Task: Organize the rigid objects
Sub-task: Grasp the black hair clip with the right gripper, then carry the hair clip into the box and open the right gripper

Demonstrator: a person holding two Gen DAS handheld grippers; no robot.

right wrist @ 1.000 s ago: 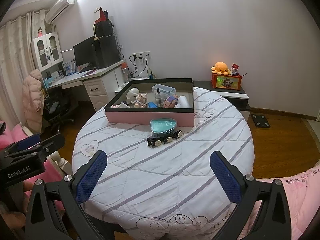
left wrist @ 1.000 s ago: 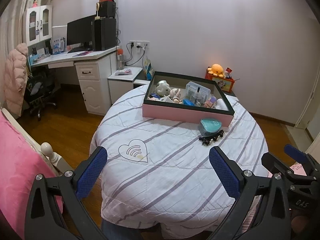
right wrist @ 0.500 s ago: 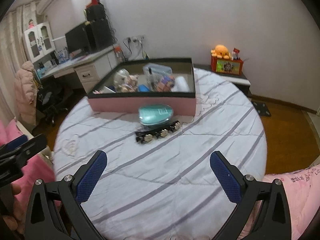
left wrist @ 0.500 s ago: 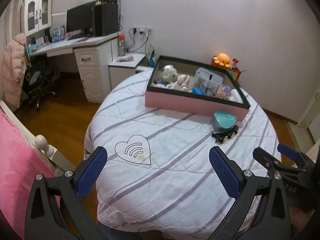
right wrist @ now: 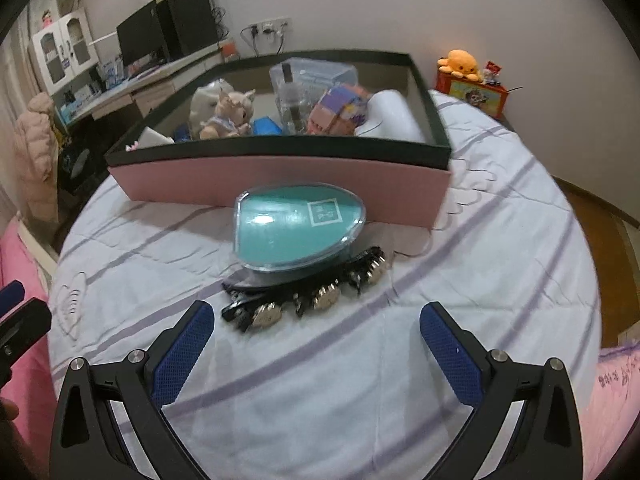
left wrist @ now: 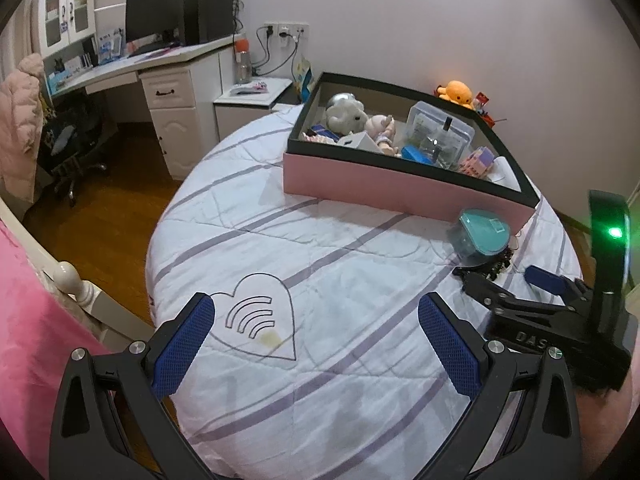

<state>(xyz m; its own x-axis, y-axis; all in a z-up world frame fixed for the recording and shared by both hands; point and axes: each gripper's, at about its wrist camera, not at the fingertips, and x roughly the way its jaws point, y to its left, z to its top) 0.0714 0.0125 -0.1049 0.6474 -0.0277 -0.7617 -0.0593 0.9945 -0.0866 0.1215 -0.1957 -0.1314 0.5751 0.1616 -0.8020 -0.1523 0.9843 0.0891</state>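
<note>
My right gripper (right wrist: 316,354) hangs with its fingers spread wide, just short of the black hair clip (right wrist: 304,298). The clip lies on the striped bed cover (right wrist: 360,380), touching the teal case (right wrist: 298,232) in front of the pink box (right wrist: 280,180). The case's white square label is unreadable. My left gripper (left wrist: 316,354), also spread and empty, sits well left of the box. The right gripper's body reads "DAS".

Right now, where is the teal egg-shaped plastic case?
In the right wrist view the teal egg-shaped plastic case sits centre frame on the striped quilt, partly atop the black hair clip, just before the pink box.
</note>
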